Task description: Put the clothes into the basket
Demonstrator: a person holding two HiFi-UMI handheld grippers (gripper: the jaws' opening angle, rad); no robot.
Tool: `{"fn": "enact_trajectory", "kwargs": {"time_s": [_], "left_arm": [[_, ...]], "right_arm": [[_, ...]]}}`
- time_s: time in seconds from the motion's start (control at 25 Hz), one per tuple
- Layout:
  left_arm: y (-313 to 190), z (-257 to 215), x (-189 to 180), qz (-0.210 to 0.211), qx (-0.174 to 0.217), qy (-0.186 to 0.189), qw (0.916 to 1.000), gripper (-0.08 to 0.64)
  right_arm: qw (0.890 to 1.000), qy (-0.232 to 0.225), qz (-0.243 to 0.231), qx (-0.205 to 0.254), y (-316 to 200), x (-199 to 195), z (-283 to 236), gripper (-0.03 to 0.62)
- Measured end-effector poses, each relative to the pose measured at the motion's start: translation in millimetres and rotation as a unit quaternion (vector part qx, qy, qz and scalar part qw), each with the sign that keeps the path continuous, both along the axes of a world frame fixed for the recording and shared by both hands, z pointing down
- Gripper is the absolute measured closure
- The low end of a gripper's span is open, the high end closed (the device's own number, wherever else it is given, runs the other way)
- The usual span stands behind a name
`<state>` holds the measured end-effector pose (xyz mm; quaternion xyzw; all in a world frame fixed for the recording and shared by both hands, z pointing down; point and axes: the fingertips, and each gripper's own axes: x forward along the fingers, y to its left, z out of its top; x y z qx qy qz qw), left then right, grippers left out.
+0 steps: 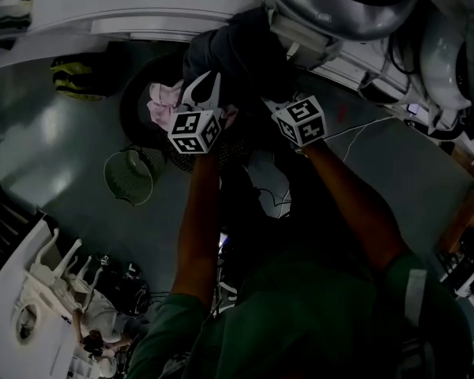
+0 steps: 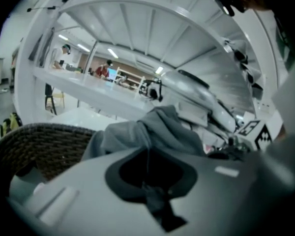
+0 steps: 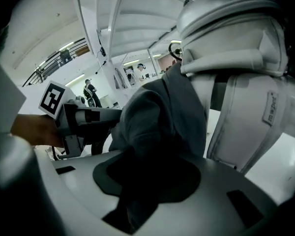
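1. Closest in, the left gripper [image 1: 205, 89] and right gripper [image 1: 278, 101] both have their fingers clamped on the grey garment [image 1: 237, 50]. It hangs over the far rim of the wicker basket [image 2: 39, 146] on the floor.
2. Risk imo: let go this off-centre and it drapes over the rim, or snags the white machine [image 1: 355, 22] behind.
3. The basket holds pink clothes [image 1: 164, 101]. The green mesh bin [image 1: 129, 176] beside it looks empty.

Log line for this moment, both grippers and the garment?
left gripper: shut on dark grey cloth garment | right gripper: shut on same garment | garment: held beside dark woven basket | basket: pink cloth inside
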<state>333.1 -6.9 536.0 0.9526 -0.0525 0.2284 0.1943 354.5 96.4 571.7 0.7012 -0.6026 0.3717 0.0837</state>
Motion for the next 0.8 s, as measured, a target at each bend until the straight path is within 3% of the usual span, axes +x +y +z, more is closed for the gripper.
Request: {"fn": "enact_trajectory", "kwargs": {"time_s": [0.04, 0.08, 0.4, 0.64, 0.8], "left_arm": [[2, -3, -1, 0.004, 0.003, -0.001, 1.0000, 0.540], [4, -8, -2, 0.005, 0.008, -0.001, 0.9999, 0.543], [-9, -87, -36, -0.025, 0.057, 0.051, 0.9968, 0.545], [-32, -163, -90, -0.065, 0.097, 0.093, 0.9888, 0.545], [-54, -217, -135, -0.099, 0.136, 0.119, 0.9784, 0.545]], "right_arm": [[1.000, 0.006, -0.004, 0.002, 1, 0, -5, 0.487], [1.000, 0.009, -0.008, 0.004, 1, -1, -11, 0.500], [0.994, 0.039, -0.040, 0.099, -23, -25, -109, 0.511], [0.975, 0.055, -0.103, 0.187, -64, -73, -205, 0.511], [0.956, 0.057, -0.149, 0.245, -97, -116, -267, 0.512]]}}
